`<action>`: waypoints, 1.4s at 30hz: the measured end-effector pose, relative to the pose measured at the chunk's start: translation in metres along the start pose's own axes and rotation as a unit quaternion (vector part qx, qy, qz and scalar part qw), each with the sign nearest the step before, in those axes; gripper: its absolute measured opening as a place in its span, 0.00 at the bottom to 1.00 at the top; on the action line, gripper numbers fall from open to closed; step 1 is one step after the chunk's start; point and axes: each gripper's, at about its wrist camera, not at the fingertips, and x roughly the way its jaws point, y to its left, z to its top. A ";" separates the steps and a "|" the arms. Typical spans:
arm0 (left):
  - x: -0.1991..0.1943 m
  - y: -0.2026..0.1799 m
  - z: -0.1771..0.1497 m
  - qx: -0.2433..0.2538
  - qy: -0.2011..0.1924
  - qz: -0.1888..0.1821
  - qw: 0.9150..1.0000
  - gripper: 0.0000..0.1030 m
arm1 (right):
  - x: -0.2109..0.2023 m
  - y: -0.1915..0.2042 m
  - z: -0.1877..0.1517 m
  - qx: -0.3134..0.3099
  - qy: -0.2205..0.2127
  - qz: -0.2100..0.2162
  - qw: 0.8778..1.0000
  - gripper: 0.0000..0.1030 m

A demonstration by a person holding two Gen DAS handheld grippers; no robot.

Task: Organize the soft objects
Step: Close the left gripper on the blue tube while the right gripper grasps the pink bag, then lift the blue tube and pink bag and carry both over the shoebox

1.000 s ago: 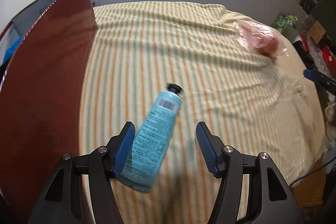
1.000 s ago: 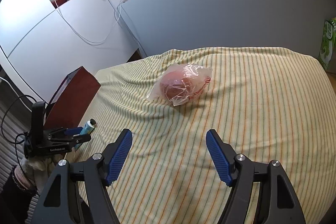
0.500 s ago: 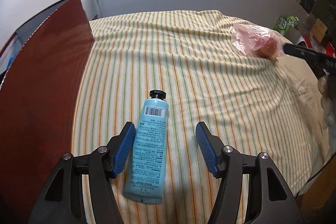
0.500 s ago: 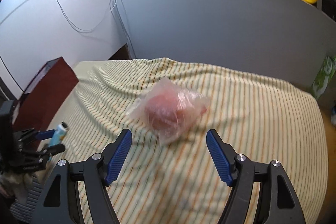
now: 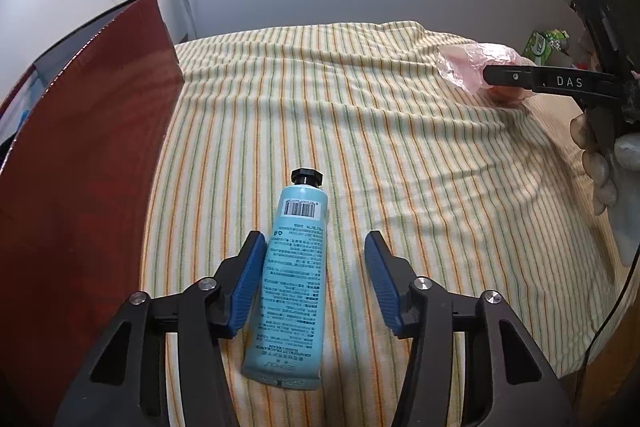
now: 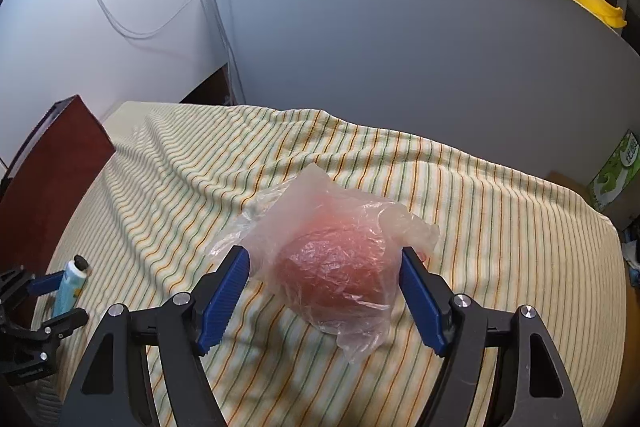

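1. Your left claw [image 5: 316, 275] is open around the blue tube [image 5: 294, 283], which lies flat on the striped cloth [image 5: 400, 155], its left pad touching it.
2. Your right claw [image 6: 326, 291] is open on both sides of the pink bag [image 6: 336, 263].
3. The brown box [image 5: 80, 163] stands close on your left, at the cloth's edge.
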 end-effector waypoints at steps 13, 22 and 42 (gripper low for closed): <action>-0.001 0.009 -0.001 -0.014 -0.013 -0.001 1.000 0.27 | -0.003 -0.006 0.002 0.020 -0.014 0.013 1.000 0.48; -0.014 0.006 -0.004 -0.014 -0.025 -0.009 1.000 0.26 | -0.031 -0.002 -0.002 0.011 -0.037 0.011 0.999 0.47; -0.101 0.014 0.004 -0.002 -0.114 -0.017 0.993 0.26 | -0.114 0.057 0.002 -0.037 -0.099 0.049 0.993 0.47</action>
